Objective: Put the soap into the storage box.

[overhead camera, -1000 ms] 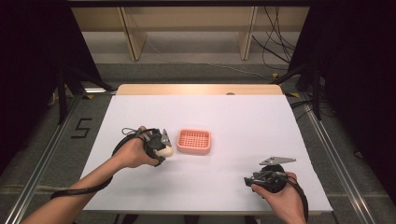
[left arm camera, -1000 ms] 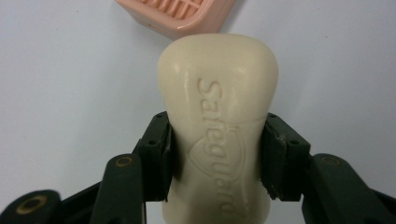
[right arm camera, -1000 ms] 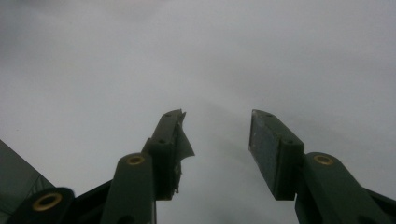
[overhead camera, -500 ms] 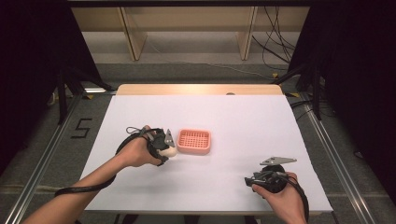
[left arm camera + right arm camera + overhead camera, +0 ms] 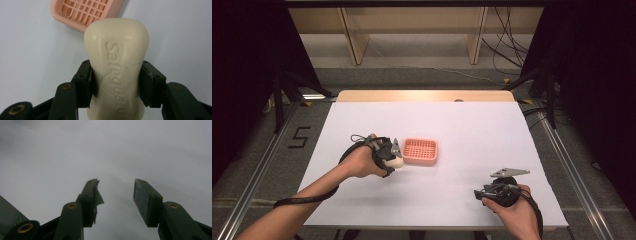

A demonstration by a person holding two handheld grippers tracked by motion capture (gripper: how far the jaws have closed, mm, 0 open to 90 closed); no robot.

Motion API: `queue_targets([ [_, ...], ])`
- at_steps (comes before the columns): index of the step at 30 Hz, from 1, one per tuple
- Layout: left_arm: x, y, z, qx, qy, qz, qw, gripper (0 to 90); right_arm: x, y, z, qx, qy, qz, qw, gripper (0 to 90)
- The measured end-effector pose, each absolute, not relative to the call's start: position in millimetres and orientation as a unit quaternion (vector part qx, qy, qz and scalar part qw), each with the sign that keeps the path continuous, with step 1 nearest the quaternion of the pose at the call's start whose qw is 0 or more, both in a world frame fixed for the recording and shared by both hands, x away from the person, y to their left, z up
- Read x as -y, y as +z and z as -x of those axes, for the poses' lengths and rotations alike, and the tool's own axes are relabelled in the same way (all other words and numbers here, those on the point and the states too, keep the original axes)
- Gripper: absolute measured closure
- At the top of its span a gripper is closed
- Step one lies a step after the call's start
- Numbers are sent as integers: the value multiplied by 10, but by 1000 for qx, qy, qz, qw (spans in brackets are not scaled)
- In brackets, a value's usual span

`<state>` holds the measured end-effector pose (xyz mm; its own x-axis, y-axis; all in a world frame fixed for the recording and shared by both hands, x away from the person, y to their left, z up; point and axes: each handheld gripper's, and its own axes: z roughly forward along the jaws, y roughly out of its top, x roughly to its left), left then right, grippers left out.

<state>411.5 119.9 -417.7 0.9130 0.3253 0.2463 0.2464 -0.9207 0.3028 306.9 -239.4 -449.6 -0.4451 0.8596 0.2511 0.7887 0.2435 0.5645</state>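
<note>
Nearest us, our right tongs (image 5: pixel 479 194) rest spread and empty on the white surface (image 5: pixel 472 135). Farther off, our left tongs (image 5: pixel 395 159) pinch a bar of soap (image 5: pixel 117 62) just beside the pink soap dish (image 5: pixel 420 151).

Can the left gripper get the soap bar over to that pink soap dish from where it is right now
Probably yes. The left gripper is shut on the soap bar, the pink soap dish sits just beyond it, and only bare white table lies between.

White table (image 5: pixel 492 130), wooden shelving (image 5: pixel 412 30), cables (image 5: pixel 507 55)
</note>
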Motion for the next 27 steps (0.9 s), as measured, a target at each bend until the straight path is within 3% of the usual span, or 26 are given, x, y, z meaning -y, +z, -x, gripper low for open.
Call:
queue_targets([
  [18, -1085, -4163, -4145, -128, 150, -971, 137, 493, 2450, -4504, -3077, -793, 332, -506, 75, 553],
  [22, -1059, -4155, -4153, -121, 150, -972, 136, 493, 2435, -4534, -3077, -784, 335, -510, 111, 553],
  [27, -1032, -4149, -4156, -118, 153, -972, 136, 494, 2440, -4522, -3071, -786, 335, -510, 101, 553],
])
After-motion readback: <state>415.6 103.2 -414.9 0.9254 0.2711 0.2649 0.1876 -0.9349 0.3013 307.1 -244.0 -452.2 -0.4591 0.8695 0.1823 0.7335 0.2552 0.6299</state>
